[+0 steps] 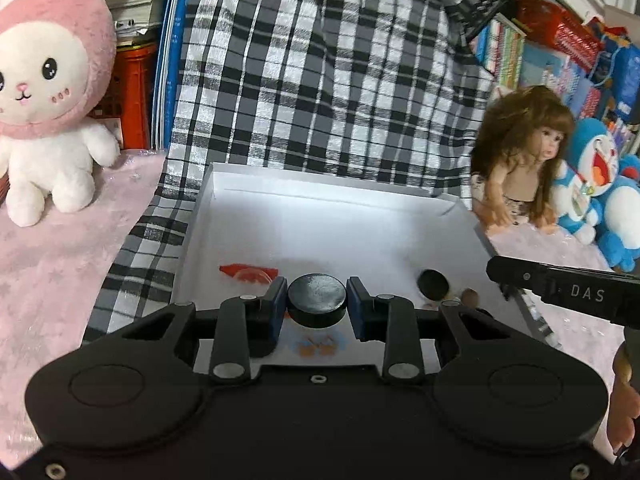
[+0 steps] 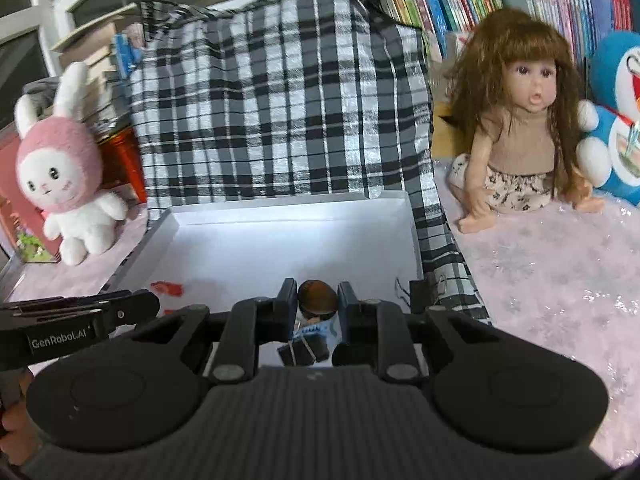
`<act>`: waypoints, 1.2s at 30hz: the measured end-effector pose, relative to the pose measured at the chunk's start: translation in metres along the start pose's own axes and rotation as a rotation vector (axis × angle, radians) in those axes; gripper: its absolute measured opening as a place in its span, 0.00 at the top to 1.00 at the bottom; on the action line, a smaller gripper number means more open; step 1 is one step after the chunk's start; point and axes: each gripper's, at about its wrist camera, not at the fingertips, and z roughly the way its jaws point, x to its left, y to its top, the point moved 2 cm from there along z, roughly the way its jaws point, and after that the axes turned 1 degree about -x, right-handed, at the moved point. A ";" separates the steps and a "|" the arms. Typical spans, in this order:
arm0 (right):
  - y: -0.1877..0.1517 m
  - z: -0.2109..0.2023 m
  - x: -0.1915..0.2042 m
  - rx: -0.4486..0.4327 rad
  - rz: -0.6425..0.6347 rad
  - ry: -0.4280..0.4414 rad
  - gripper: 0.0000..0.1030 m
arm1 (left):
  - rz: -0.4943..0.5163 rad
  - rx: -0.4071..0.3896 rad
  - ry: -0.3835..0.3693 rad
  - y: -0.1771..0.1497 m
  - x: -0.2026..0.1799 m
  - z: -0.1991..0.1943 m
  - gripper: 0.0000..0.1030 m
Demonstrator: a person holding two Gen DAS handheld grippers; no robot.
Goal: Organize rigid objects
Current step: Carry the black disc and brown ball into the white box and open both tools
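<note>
My left gripper is shut on a flat black round disc, which it holds over the near part of a shallow white box. In the right wrist view my right gripper is shut on a brown oval piece above the same white box. Inside the box lie a red and orange piece and a second black disc. The right gripper's black body reaches in from the right in the left wrist view. Black binder clips lie under the right gripper.
The box rests on a black and white checked bag on a pink cloth. A pink and white plush rabbit sits to the left. On the right sit a long-haired doll and a blue plush. Books line the back.
</note>
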 end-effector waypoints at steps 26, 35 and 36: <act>0.000 0.063 -0.006 0.091 0.023 -0.046 0.74 | 0.027 0.036 0.043 0.005 0.001 0.062 0.70; -0.006 0.065 -0.007 0.094 0.026 -0.038 0.70 | 0.033 0.046 0.071 0.001 -0.001 0.064 0.70; -0.006 0.064 -0.006 0.088 0.026 -0.034 0.69 | 0.038 0.040 0.075 0.000 -0.001 0.063 0.70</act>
